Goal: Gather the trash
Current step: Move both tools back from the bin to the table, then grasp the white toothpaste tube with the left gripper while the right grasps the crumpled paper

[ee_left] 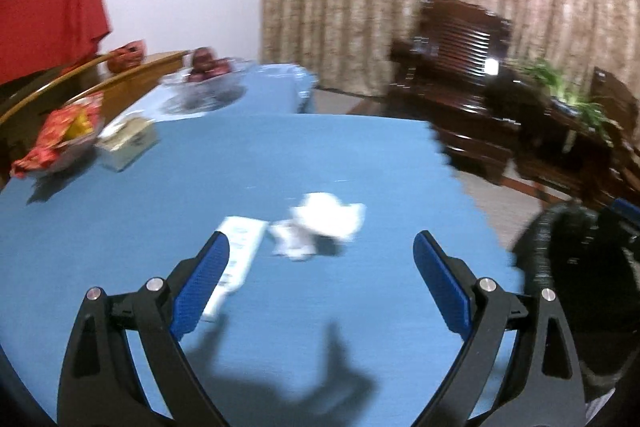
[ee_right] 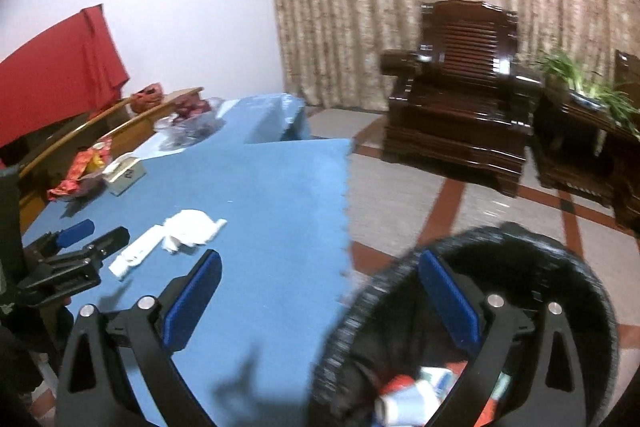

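A crumpled white tissue (ee_left: 324,225) lies on the blue table (ee_left: 280,163), with a flat white wrapper (ee_left: 236,263) just left of it. My left gripper (ee_left: 322,281) is open and empty, hovering just short of the tissue. The tissue (ee_right: 192,229) and wrapper (ee_right: 134,255) also show in the right wrist view, where the left gripper (ee_right: 92,233) appears at the left edge. My right gripper (ee_right: 320,301) is open and empty, above the table's right edge and a black mesh trash bin (ee_right: 500,243) that holds several pieces of trash (ee_right: 408,395).
A tissue box (ee_left: 128,139), a bowl of red snack packets (ee_left: 60,143) and a glass fruit bowl (ee_left: 208,75) stand at the table's far left. The bin (ee_left: 576,267) sits on the floor right of the table. A dark wooden armchair (ee_right: 456,99) and plant stand (ee_right: 580,131) stand beyond.
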The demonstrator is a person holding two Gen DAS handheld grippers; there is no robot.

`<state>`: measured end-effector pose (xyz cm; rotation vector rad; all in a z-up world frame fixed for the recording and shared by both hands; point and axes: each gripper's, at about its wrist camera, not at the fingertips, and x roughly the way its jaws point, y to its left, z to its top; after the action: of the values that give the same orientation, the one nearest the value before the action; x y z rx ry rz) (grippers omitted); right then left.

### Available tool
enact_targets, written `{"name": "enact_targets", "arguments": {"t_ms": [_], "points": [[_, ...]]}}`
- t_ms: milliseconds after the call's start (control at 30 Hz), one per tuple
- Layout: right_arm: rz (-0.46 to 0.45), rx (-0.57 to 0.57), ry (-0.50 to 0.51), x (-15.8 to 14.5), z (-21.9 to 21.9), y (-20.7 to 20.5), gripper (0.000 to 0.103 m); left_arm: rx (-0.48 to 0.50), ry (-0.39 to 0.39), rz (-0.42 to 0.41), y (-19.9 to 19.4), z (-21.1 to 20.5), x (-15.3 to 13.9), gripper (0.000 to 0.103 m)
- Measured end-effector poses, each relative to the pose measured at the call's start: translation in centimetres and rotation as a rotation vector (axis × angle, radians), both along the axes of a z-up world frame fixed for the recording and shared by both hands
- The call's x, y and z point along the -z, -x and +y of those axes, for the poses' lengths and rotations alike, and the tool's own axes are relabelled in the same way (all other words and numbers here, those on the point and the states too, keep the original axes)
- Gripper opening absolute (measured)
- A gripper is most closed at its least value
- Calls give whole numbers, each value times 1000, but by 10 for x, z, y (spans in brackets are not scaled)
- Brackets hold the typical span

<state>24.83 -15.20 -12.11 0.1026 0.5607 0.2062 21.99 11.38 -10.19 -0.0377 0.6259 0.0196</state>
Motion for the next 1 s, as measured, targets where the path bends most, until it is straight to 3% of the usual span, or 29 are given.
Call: {"name": "enact_targets", "arguments": {"t_ms": [333, 733, 1000], "points": [[45, -95, -6, 26, 67, -42, 97, -108, -3, 68, -16, 69, 31, 82], [95, -143, 5, 49, 107, -75, 97, -108, 47, 161, -29, 87, 74, 73], [114, -152, 10, 58, 115, -89, 97, -84, 63, 240, -40, 87, 90, 53]]}}
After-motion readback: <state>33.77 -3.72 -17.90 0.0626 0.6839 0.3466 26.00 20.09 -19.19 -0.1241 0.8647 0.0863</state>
